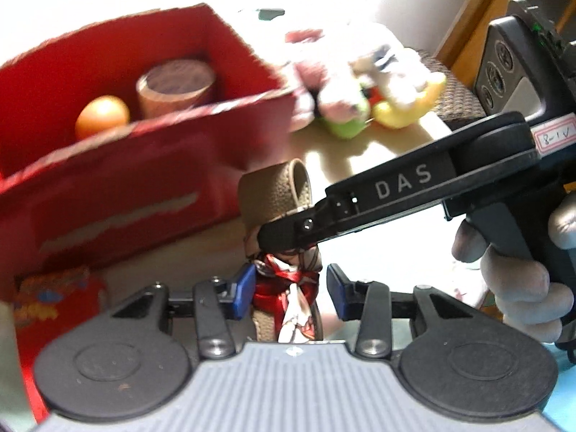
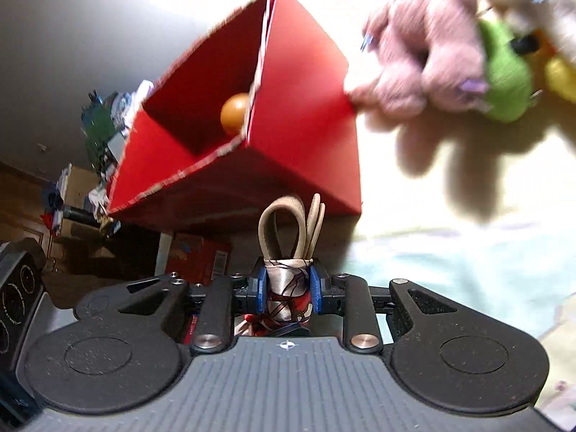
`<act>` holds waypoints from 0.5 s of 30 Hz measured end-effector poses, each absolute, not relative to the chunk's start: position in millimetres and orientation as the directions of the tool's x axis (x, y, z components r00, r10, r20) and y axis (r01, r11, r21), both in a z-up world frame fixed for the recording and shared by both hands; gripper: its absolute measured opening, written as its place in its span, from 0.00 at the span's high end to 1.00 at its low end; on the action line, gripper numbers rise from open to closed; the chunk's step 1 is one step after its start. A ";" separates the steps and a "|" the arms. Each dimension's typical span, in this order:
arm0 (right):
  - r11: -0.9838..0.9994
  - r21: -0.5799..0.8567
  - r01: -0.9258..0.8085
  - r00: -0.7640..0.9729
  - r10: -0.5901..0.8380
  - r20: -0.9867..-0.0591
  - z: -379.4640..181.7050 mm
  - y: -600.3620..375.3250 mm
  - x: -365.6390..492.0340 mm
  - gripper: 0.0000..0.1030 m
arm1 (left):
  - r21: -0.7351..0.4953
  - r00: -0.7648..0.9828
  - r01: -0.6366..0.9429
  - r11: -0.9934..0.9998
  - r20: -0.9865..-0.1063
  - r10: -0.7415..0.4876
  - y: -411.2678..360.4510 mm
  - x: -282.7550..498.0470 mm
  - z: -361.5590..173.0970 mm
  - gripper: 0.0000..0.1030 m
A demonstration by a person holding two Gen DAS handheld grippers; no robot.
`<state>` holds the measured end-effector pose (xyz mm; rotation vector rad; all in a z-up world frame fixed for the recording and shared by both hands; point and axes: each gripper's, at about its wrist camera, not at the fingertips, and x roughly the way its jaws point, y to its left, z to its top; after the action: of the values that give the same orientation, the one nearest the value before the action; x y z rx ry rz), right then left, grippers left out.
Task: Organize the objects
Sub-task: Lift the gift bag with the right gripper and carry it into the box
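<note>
My right claw [image 2: 288, 284] is clenched on the scarf [image 2: 288, 289] knotted round the strap [image 2: 288, 223], held just before the red box [image 2: 306, 108]; my left claw [image 1: 291, 289] stands released either side of it; the silk may slip, or the loops snag the box rim.

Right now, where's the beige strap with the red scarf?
Clamped in the right gripper, just in front of the red box. In the left wrist view the strap bundle sits between the left gripper's open pads.
</note>
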<state>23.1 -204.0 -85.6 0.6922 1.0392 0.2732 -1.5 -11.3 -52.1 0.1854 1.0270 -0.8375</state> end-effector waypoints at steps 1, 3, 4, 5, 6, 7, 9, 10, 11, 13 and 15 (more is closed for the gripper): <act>0.759 0.643 0.103 0.513 0.513 -0.688 -79.0 -208.6 19.9 0.76 | -0.234 0.247 0.703 0.672 -0.805 -0.539 -14.6 -3.6 -46.7 0.59; 0.761 0.643 0.083 0.549 0.504 -0.667 -62.6 -212.4 15.9 0.76 | -0.228 0.255 0.728 0.646 -0.785 -0.565 -20.7 -4.7 -35.9 0.59; 0.762 0.643 0.072 0.565 0.500 -0.656 -55.2 -215.2 15.0 0.76 | -0.225 0.261 0.739 0.635 -0.773 -0.578 -23.0 -6.3 -29.1 0.59; 0.763 0.644 0.060 0.581 0.498 -0.644 -47.0 -218.3 15.0 0.76 | -0.218 0.271 0.751 0.624 -0.759 -0.592 -24.8 -6.9 -21.2 0.59; 0.764 0.644 0.044 0.598 0.496 -0.630 -39.7 -219.6 16.8 0.76 | -0.210 0.282 0.761 0.614 -0.746 -0.603 -27.0 -7.7 -14.5 0.59; 0.767 0.641 0.028 0.613 0.493 -0.618 -31.5 -221.6 20.1 0.76 | -0.202 0.294 0.769 0.607 -0.732 -0.615 -29.8 -6.1 -6.3 0.59; 0.778 0.628 -0.018 0.638 0.492 -0.592 -13.3 -220.0 29.1 0.76 | -0.191 0.318 0.779 0.598 -0.700 -0.639 -30.8 -5.4 10.5 0.59; 0.784 0.619 -0.043 0.648 0.493 -0.580 -5.4 -217.9 34.0 0.76 | -0.183 0.332 0.783 0.594 -0.685 -0.649 -30.0 -4.1 18.6 0.59; 0.790 0.609 -0.069 0.656 0.495 -0.569 2.2 -214.5 40.6 0.76 | -0.172 0.350 0.785 0.595 -0.669 -0.656 -31.8 -1.9 26.5 0.59; 0.799 0.590 -0.114 0.665 0.503 -0.552 15.2 -204.8 55.3 0.76 | -0.152 0.389 0.782 0.604 -0.639 -0.664 -29.6 4.2 41.3 0.59; 0.801 0.578 -0.154 0.665 0.517 -0.539 24.4 -195.7 71.6 0.76 | -0.143 0.420 0.772 0.619 -0.617 -0.666 -20.9 13.1 56.3 0.59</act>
<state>71.6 -195.7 24.4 0.5229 0.7548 0.3992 13.1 -20.9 56.3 0.1725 0.6898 -0.9067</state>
